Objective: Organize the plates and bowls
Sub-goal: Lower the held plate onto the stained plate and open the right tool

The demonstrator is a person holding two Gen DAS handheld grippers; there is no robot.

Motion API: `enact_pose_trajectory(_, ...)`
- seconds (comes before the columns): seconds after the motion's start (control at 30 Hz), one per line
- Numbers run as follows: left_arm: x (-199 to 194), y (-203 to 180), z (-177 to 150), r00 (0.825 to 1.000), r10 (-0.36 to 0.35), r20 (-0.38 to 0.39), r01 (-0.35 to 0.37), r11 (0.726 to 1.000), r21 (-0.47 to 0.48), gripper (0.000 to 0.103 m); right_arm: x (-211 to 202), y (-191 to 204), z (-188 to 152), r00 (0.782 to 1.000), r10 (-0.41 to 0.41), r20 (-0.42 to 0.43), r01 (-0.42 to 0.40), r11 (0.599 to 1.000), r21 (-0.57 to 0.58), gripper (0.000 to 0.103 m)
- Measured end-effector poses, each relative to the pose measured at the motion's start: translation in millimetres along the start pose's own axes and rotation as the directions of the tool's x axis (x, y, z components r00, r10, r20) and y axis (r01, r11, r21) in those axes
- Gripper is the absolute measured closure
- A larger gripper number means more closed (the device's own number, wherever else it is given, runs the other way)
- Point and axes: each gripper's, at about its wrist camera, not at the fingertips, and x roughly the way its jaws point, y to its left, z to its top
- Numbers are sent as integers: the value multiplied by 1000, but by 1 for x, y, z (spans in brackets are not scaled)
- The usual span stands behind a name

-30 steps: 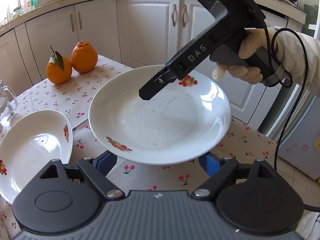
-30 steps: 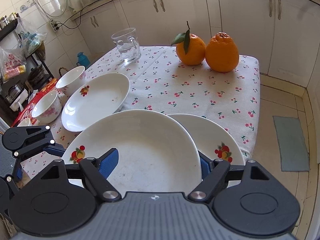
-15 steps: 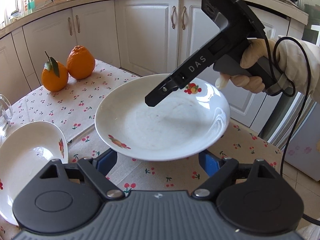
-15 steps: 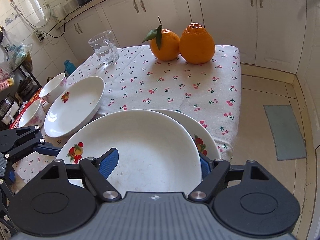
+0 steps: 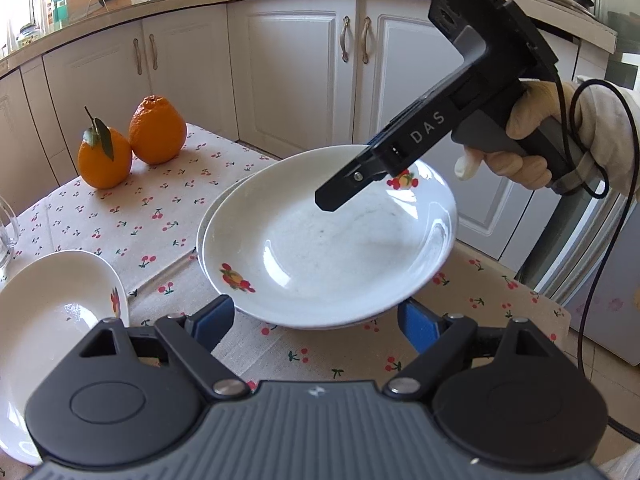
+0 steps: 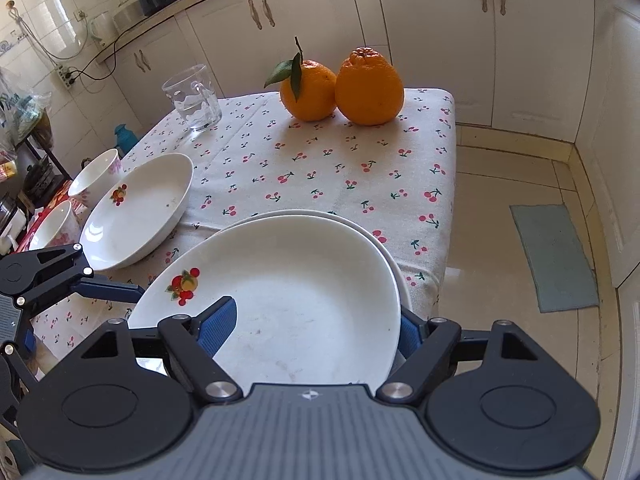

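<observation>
On cherry-print cloth surface (image 6: 320,184): right gripper (image 6: 316,326) pinching white fruit-print plate (image 6: 288,288); lower level onto matching plate (image 6: 360,222) beneath, then release.

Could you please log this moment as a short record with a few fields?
held item: top plate, its rim between the right hand-held gripper fingers
position: over a second plate at the table corner; contact unclear
left hand-held gripper: open, holding nothing
other dishes: third plate, two bowls at the table's left
also on table: two oranges, glass mug
</observation>
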Motion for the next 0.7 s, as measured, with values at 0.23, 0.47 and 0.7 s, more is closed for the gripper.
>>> enact_pose_trajectory(0.23,2,-1,-3,1000,8,-4,-8,1000,-5,14,-10,3,-6,1000,-22,4,22,1000,0,18)
enact_pose_trajectory(0.47,-10,-2,-7,999,32,28,-31,999,-23,14,-15,11,-11,999,-54,-4,53,998,-15,17)
enact_pose_trajectory(0.7,-36,-7,-17,994,76,77,-73,996,-49,13,-17,18,-15,996,-91,-14,91,996,-24,17)
